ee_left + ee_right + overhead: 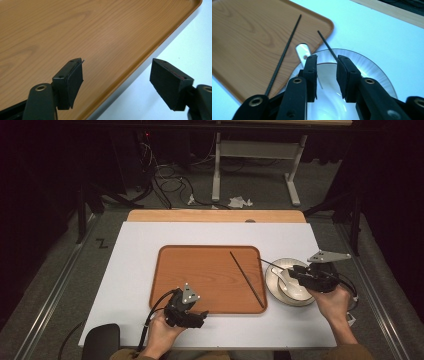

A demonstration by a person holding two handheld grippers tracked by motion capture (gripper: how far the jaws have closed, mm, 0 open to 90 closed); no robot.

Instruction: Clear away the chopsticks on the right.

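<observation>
High view: a wooden tray (200,275) lies at the middle of the white table (135,250), and a white plate (272,292) with a bowl (295,290) on it sits just beside the tray's 3 o'clock edge. One black chopstick (247,279) rests on the tray, running from about 12 o'clock down toward 5 o'clock near the right rim. A second chopstick (272,264) slants from the tray's upper right corner over the plate toward the right gripper (300,274).

The right gripper, held by the right hand (332,300), hangs over the bowl at the plate's 3 o'clock side. In the right gripper view its jaws stand a narrow gap apart, above the bowl (329,100). The second chopstick (327,45) runs out from between them toward 11 o'clock, but whether the pads actually pinch it cannot be told. A white spoon handle (302,51) shows at the plate's far rim, near the tray corner, with the first chopstick (284,55) lying on the tray (244,42) at 10 o'clock.

The left gripper (192,316), in the left hand (160,335), sits at the tray's 6 o'clock edge. The left gripper view shows its jaws spread wide and empty, one over the tray (75,32), the other over the white table (190,50).
</observation>
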